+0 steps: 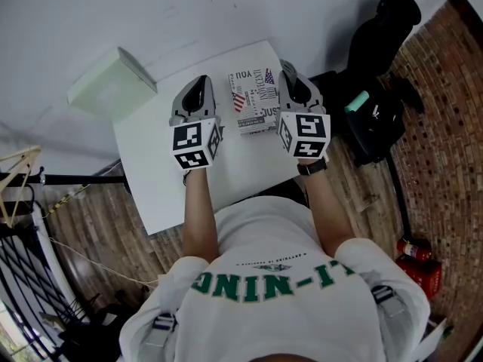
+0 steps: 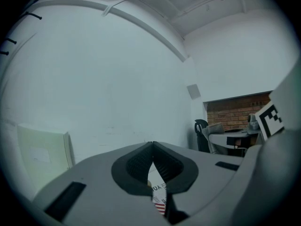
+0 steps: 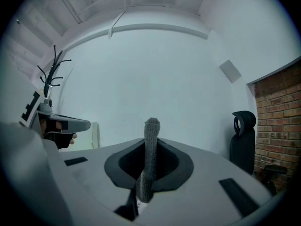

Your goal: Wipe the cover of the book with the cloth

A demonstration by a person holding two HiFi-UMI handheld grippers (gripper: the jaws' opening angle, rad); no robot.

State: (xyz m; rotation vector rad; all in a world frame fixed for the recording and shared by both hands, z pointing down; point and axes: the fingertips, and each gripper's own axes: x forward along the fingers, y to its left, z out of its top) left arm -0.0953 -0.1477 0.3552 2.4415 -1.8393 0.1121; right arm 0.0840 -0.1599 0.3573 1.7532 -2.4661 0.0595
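Observation:
The book (image 1: 253,100) lies flat on the white table (image 1: 166,187), its printed cover with a flag picture facing up. My left gripper (image 1: 199,81) hovers just left of it, jaws shut and holding nothing; in the left gripper view the tips (image 2: 153,144) meet and a strip of the book's cover (image 2: 159,192) shows below them. My right gripper (image 1: 287,69) is at the book's right edge. Its jaws (image 3: 151,142) are shut on a grey knitted cloth (image 3: 151,131), which sticks up between them. In the head view the cloth is hidden.
A pale green box (image 1: 113,81) sits at the table's far left corner. A black chair (image 1: 389,21) and a black bag (image 1: 373,123) stand to the right on the wood floor. A red item (image 1: 419,259) lies lower right. A coat stand (image 3: 51,74) rises by the wall.

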